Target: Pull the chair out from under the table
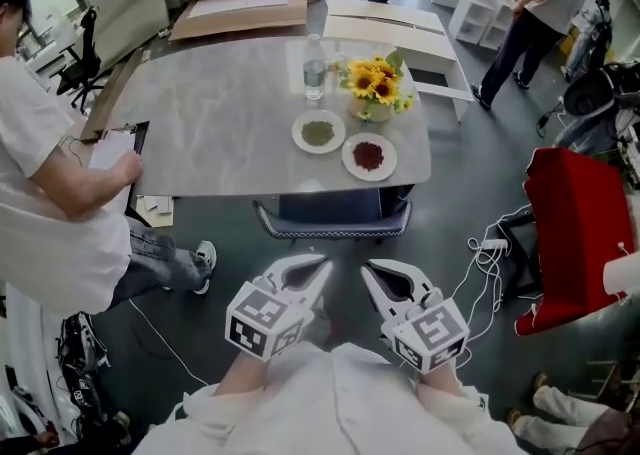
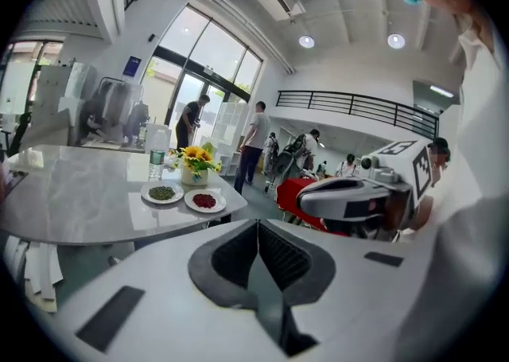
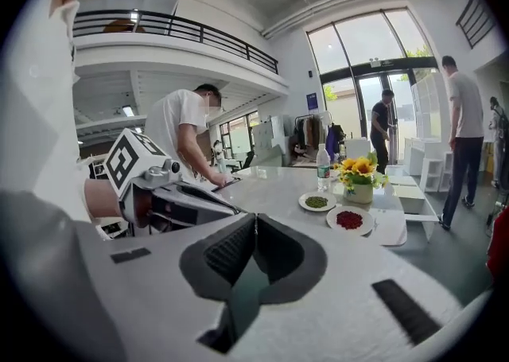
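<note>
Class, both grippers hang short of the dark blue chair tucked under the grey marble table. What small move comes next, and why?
Probably open both jaws and reach forward to the curved back of the dark blue chair: the left gripper and right gripper are shut, empty and short of it.

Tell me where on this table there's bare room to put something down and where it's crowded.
The table is bare across its middle, from the tablet at the left edge over to the water bottle and green plate. The right end is crowded: those two, the sunflowers and the red plate sit close together.
</note>
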The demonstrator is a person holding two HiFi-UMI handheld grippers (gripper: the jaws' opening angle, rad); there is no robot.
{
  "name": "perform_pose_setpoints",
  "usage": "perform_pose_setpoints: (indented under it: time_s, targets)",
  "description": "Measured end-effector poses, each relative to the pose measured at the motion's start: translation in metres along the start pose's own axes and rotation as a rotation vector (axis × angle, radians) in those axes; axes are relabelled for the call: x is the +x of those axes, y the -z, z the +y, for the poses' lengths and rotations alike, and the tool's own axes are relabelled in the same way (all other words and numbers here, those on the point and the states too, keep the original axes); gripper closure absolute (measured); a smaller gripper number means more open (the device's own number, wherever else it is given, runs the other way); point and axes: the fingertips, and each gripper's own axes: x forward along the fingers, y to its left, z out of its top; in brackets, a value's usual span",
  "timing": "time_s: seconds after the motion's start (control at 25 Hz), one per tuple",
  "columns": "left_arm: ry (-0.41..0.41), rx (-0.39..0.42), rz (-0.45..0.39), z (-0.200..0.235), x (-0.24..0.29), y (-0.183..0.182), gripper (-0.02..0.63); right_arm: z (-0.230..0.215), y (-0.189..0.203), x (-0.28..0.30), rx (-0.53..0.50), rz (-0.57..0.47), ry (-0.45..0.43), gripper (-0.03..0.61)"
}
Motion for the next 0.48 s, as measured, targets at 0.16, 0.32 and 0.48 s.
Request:
perform_pose_setpoints:
  time_s: [0.16,0.32,0.48]
  targets:
    - [0.014,0.042,0.055,0.018,0.013,0.002,0.597,-0.015,0.009,0.020,0.011,0.054,-0.025,0.574]
    - [0.027,0.072,0.090,0.033,0.025,0.002,0.597,-0.030,0.002,0.033,0.024,0.047,-0.036,0.572]
    - [0.032,0.149,0.127,0.049,0.036,0.005,0.597,-0.043,-0.003,0.049,-0.008,0.050,-0.047,0.572]
